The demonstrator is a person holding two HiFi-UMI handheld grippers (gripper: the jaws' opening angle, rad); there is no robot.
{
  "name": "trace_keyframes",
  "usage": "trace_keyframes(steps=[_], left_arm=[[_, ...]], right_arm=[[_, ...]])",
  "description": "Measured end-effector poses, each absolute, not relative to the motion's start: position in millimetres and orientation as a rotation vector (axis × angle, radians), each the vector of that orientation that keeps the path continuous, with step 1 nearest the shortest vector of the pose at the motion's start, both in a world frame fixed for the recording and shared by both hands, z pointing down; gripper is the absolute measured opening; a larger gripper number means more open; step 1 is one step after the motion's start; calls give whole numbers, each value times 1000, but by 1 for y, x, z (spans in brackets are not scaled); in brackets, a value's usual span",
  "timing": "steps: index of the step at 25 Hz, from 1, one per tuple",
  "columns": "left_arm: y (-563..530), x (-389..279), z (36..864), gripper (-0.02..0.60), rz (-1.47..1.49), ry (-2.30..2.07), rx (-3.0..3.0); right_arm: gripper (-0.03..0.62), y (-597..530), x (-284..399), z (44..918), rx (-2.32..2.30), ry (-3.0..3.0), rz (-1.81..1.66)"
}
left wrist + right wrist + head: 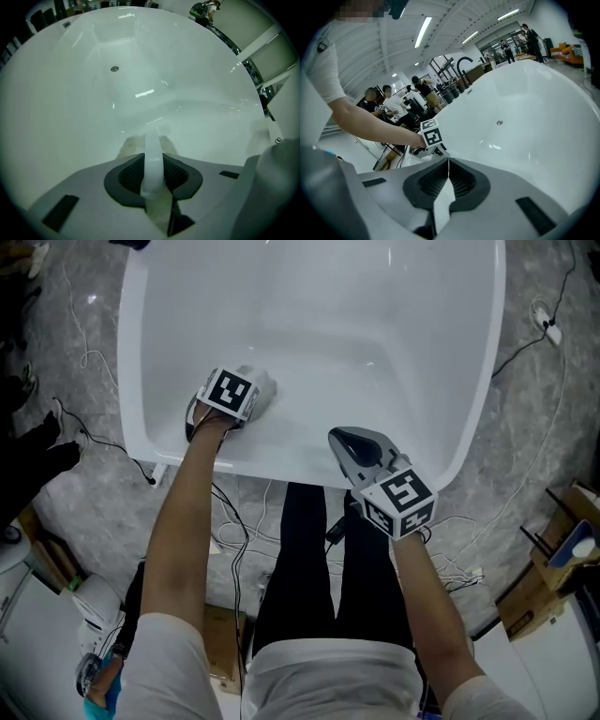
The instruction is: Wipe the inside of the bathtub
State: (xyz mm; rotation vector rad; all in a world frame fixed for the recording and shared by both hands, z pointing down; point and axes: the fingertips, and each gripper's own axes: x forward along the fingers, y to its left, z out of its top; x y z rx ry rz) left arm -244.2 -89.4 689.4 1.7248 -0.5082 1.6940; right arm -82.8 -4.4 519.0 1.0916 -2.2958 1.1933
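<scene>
The white bathtub (469, 381) fills the upper head view, its drain (114, 69) far down the basin. My left gripper (225, 404) is inside the tub against the near left wall, shut on a pale wiping cloth (262, 388). In the left gripper view, the cloth (135, 143) bulges past the left gripper (152, 140) and presses on the tub's wall. My right gripper (361, 448) hovers over the tub's near rim, shut, with nothing between its jaws. In the right gripper view, the right gripper (449, 163) faces across the bathtub (525, 103) toward the left gripper's marker cube (432, 135).
Cables (234, 521) trail over the grey floor around the tub, with a power strip (548, 326) at the upper right. Cardboard boxes (553, 568) stand at the right. Several people (396, 105) stand beyond the tub's far side.
</scene>
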Motion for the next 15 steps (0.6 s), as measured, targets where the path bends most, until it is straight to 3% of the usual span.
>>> trace_keyframes(steps=[15], left_arm=[[-59, -164, 691, 101, 1647, -430, 1768]], right_arm=[[21, 17, -31, 518, 1136, -2271, 1180]])
